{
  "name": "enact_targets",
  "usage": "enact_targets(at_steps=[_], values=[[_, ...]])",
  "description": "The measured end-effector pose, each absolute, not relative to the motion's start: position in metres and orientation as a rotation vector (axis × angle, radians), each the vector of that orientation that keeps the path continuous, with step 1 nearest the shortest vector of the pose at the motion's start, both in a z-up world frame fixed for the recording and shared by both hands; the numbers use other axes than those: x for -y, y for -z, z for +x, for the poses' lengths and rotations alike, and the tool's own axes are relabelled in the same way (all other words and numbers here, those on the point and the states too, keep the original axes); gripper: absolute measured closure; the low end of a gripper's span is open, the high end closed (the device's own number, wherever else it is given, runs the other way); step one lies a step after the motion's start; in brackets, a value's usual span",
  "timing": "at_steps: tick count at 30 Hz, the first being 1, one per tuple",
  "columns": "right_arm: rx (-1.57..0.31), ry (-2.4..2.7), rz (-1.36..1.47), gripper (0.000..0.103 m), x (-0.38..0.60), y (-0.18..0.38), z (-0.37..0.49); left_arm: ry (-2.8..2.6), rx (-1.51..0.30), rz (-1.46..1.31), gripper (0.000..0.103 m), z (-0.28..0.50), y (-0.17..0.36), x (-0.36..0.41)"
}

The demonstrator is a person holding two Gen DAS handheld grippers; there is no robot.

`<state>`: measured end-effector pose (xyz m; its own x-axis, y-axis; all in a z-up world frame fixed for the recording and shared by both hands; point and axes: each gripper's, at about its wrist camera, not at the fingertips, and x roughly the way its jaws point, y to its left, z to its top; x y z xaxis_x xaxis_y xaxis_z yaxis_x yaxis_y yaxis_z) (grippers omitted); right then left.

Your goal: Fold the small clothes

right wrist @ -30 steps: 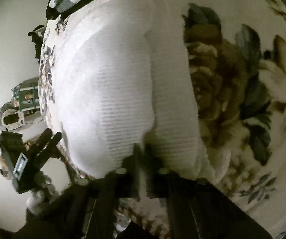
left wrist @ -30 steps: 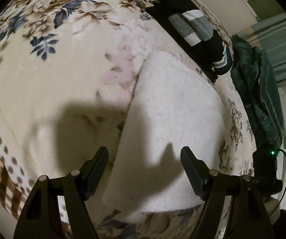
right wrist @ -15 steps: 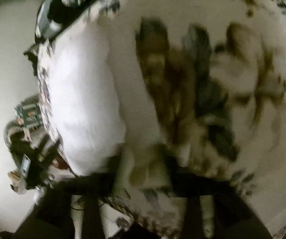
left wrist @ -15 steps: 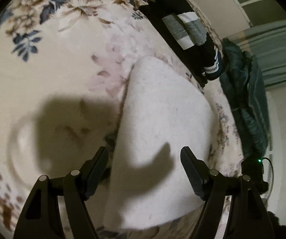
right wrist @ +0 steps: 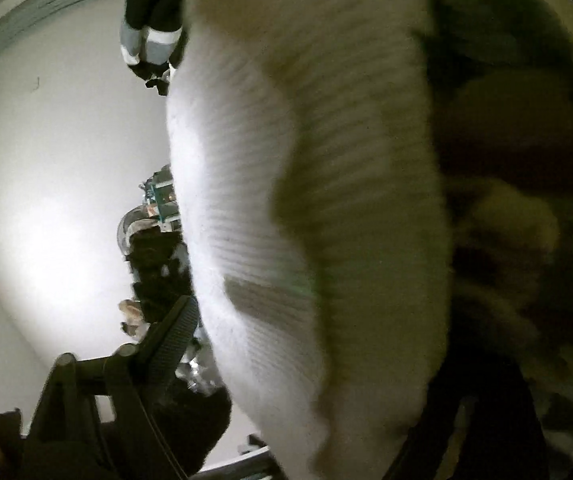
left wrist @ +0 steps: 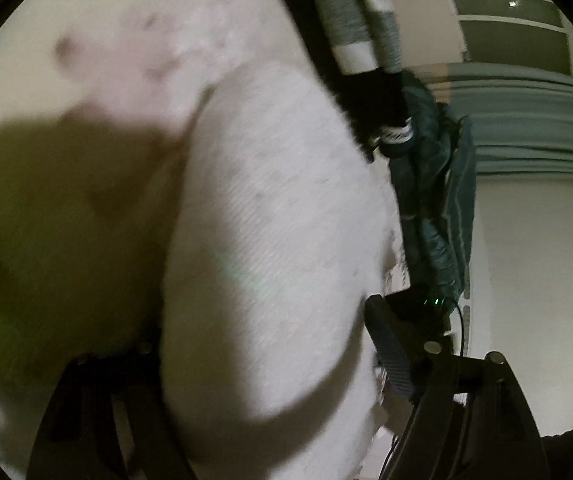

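A folded white knit garment [left wrist: 270, 248] lies on the floral blanket [left wrist: 98, 40] and fills the middle of the left wrist view. My left gripper [left wrist: 270, 356] is open, its fingers [left wrist: 390, 348] on either side of the garment's near end; the left finger is in shadow. In the right wrist view the same white garment [right wrist: 286, 184] is very close and blurred. My right gripper [right wrist: 314, 340] is open, with one finger [right wrist: 174, 336] to the left of the garment and the other hidden in dark shadow at the right.
A folded black garment with grey and white stripes [left wrist: 358, 40] lies past the white one, also in the right wrist view [right wrist: 150, 32]. A dark teal jacket [left wrist: 434, 184] hangs at the bed's edge. Clutter [right wrist: 154, 216] sits on the floor.
Both grippers have moved in close over the white garment. The right gripper, shut a second ago, has opened. The left has stayed open and dropped lower along the garment.
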<state>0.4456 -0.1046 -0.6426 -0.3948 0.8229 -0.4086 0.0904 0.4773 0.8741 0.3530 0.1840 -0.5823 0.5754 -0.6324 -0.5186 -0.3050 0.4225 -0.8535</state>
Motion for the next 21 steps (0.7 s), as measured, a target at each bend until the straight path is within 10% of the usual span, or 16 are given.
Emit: enact_targets(at_steps=[1, 3, 21], values=[[-1.803, -0.966, 0.761, 0.077, 0.098, 0.644, 0.441, 0.252, -0.977, -1.152, 0.053, 0.353, 0.578, -0.184], [-1.771, -0.911, 0.779, 0.078, 0.101, 0.639, 0.436, 0.237, -0.972, -1.134, 0.067, 0.354, 0.569, -0.188], [-1.323, -0.717, 0.840, 0.081, 0.082, 0.418, 0.529, 0.511, -0.986, -0.776, 0.067, 0.584, 0.374, -0.253]])
